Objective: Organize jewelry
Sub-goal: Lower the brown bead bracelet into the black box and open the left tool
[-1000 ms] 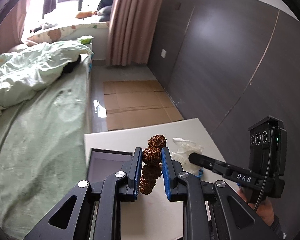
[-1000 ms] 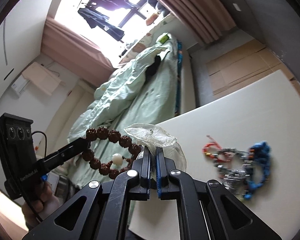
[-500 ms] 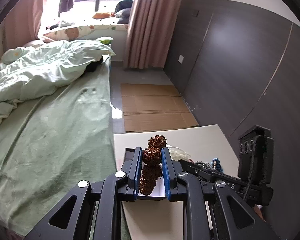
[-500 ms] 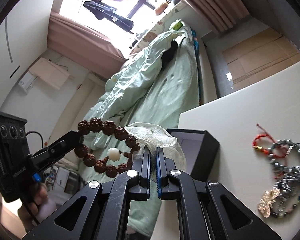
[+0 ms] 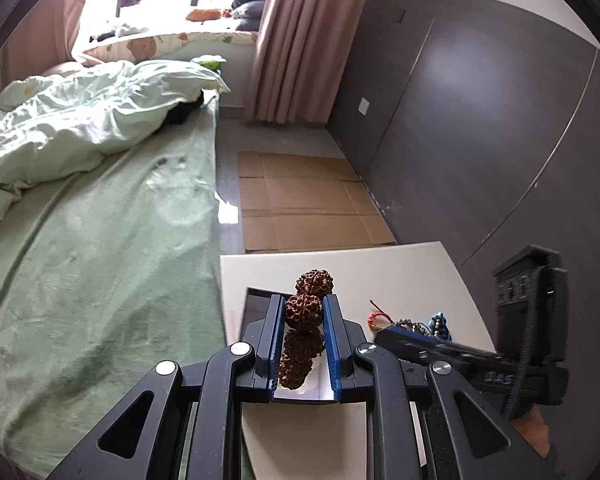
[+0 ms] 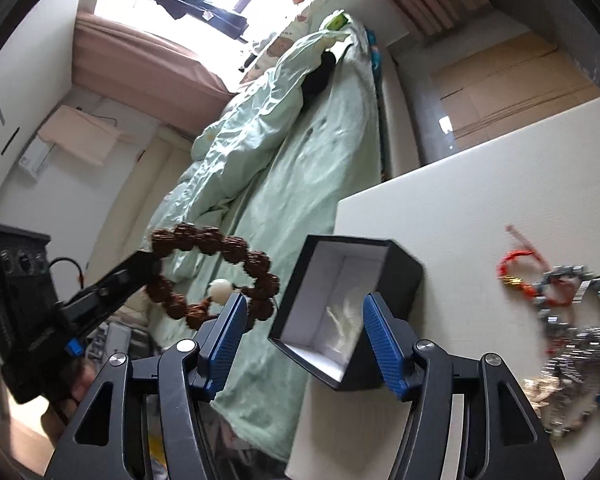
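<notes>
My left gripper [image 5: 303, 312] is shut on a brown bead bracelet [image 5: 305, 310] and holds it in the air over the black box [image 5: 256, 300]. In the right wrist view the bracelet [image 6: 220, 276] hangs as a ring with one white bead, left of the open black box [image 6: 400, 268]. A clear plastic bag [image 6: 344, 320] lies inside the white-lined box. My right gripper [image 6: 302, 330] is open and empty just above the box. A pile of bracelets [image 6: 572, 308] lies on the white table [image 6: 480, 168] to the right.
The box stands at the table's left corner, beside the bed with green bedding [image 5: 92, 220]. Flattened cardboard [image 5: 300, 204] lies on the floor beyond the table. A dark panelled wall [image 5: 480, 120] runs along the right. The red, grey and blue bracelets [image 5: 412, 324] lie right of the box.
My right gripper has opened and dropped the plastic bag into the box. Both grippers have moved towards the box at the table's left corner; the left still holds the bead bracelet.
</notes>
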Demonstrator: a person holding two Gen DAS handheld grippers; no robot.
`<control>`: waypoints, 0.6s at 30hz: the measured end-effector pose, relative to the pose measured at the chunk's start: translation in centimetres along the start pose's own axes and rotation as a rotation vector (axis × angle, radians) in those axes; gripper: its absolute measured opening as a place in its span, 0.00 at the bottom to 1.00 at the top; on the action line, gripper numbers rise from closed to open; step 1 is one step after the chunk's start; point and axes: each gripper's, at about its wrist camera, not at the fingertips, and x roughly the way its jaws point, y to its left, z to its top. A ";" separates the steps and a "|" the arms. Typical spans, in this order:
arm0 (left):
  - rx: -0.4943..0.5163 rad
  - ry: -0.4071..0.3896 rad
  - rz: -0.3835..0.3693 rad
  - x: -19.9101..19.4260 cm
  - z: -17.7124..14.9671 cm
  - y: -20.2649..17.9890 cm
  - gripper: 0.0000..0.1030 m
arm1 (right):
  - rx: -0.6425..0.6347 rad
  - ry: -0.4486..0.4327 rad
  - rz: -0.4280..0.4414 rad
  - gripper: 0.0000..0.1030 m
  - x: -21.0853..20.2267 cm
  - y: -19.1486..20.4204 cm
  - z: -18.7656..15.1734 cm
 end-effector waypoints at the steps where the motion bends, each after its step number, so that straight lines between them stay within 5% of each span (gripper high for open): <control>1: -0.001 0.006 -0.006 0.3 0.0 -0.1 0.19 | -0.002 -0.007 -0.007 0.59 -0.6 -0.1 0.0; 12: -0.061 0.151 0.045 4.9 -1.6 0.4 0.22 | 0.017 -0.066 -0.070 0.60 -6.0 -2.6 1.1; 18: -0.069 0.115 0.021 4.0 -1.7 0.0 0.55 | 0.019 -0.110 -0.103 0.60 -9.5 -4.0 1.4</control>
